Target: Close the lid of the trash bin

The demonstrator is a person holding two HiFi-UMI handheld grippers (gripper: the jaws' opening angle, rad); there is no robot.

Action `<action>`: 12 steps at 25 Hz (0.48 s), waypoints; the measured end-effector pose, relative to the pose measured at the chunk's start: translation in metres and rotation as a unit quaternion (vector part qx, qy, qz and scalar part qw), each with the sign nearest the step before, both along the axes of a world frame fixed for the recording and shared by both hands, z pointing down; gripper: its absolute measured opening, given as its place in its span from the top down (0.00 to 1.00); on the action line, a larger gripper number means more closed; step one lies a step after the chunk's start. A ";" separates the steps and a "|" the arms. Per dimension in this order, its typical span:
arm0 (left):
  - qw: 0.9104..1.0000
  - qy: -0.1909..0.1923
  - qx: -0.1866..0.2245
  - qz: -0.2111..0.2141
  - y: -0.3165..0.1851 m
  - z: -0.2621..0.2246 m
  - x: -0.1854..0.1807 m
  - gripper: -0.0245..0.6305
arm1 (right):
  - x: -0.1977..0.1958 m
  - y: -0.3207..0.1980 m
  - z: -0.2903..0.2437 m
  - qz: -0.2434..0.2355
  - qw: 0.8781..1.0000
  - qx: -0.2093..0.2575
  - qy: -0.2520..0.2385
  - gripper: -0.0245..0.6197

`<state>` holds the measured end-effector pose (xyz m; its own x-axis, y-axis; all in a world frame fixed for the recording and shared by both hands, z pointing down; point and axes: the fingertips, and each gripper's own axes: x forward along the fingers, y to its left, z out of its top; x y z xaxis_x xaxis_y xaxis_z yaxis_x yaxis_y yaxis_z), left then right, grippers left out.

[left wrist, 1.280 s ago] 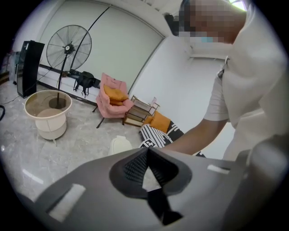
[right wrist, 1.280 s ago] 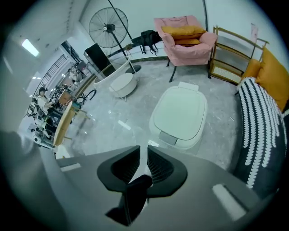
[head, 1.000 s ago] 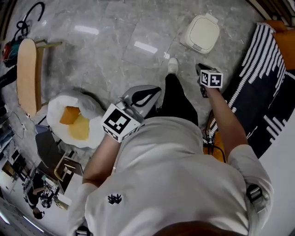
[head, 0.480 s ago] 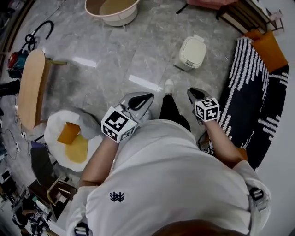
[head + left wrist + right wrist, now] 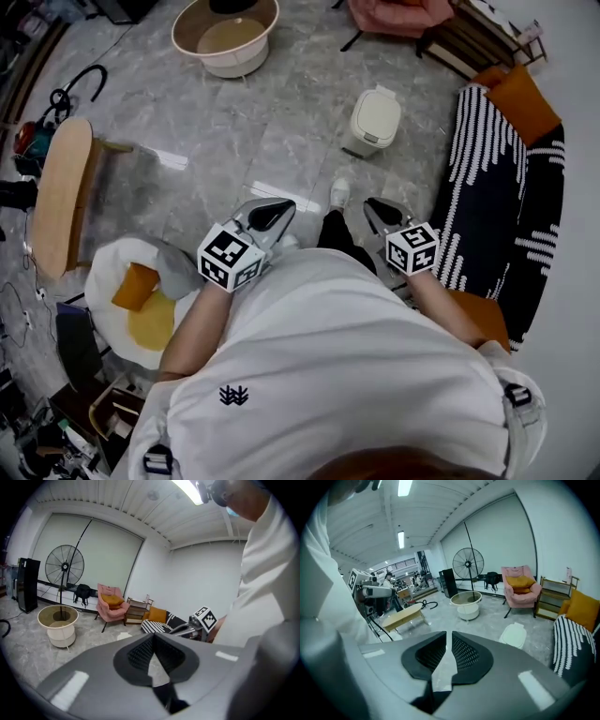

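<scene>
The trash bin [image 5: 372, 120] stood at about 12 o'clock from the right gripper [image 5: 377, 210], nearer to it than to the left gripper [image 5: 275, 212], and both grippers were closed and empty.

Both forearms [image 5: 195, 323] reach forward, elbows bent. The left gripper [image 5: 277, 210] points toward 1 o'clock, jaws together and empty. The right gripper [image 5: 377, 208] points toward 11 o'clock, jaws nearly touching, empty.
</scene>
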<state>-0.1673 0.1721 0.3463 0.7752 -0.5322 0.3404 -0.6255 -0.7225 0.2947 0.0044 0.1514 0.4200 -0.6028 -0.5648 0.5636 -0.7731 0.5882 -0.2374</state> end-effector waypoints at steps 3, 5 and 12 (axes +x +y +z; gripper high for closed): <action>1.000 -0.001 0.005 0.005 0.006 -0.003 0.002 0.88 | -0.001 0.010 -0.015 0.002 1.000 0.016 -0.006 0.90; 1.000 0.000 0.006 0.007 0.009 -0.004 0.003 0.88 | -0.001 0.016 -0.020 0.004 1.000 0.022 -0.009 0.90; 0.999 0.031 -0.008 0.003 0.021 -0.007 0.010 0.88 | 0.004 0.036 -0.027 0.014 0.999 0.031 -0.018 0.91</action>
